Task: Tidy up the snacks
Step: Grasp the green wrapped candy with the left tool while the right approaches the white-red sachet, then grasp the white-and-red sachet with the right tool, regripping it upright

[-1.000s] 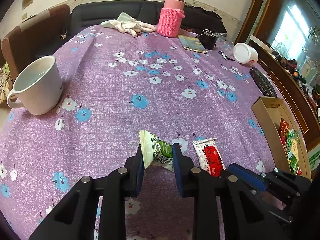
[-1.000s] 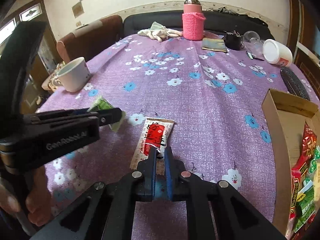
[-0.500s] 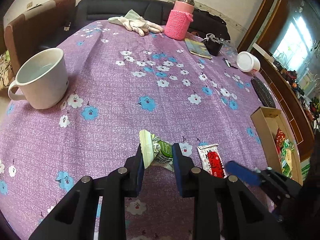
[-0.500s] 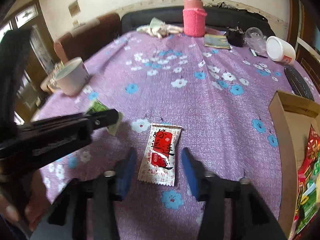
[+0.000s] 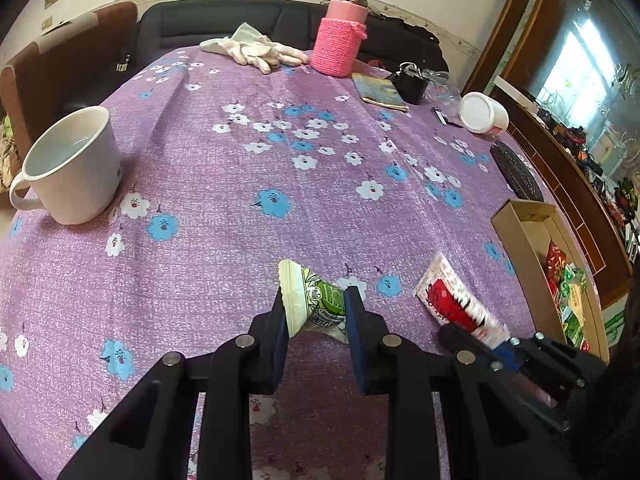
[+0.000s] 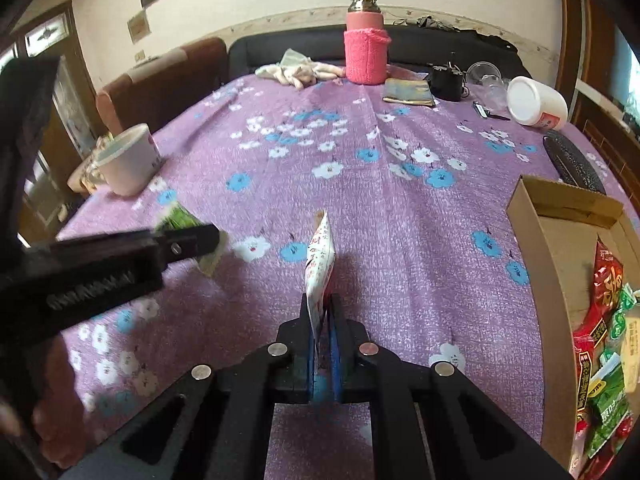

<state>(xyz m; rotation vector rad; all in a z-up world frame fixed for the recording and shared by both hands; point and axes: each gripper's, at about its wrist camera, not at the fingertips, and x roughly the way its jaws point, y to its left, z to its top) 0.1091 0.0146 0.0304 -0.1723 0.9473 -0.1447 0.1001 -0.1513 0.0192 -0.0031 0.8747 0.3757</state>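
My left gripper (image 5: pixel 316 300) is shut on a green and white snack packet (image 5: pixel 314 300), held above the purple flowered tablecloth (image 5: pixel 280 168). My right gripper (image 6: pixel 321 312) is shut on the lower end of a red and white snack packet (image 6: pixel 320 256), which stands on edge above the cloth; the packet also shows in the left wrist view (image 5: pixel 452 300). The left gripper and its green packet (image 6: pixel 178 220) appear at the left of the right wrist view. A cardboard box (image 6: pixel 536 240) at the right holds several red and green snack packets (image 6: pixel 604 360).
A white mug (image 5: pixel 68 168) stands at the left. At the far edge are a pink flask (image 5: pixel 340 32), white gloves (image 5: pixel 256 48), a booklet (image 5: pixel 380 90), a black case (image 5: pixel 412 80) and a tipped white tub (image 5: pixel 482 112). A dark remote (image 5: pixel 516 172) lies beyond the box.
My right gripper opened around the red packet half a second ago, then shut on it and lifted it off the cloth onto its edge. The left gripper keeps its green packet.
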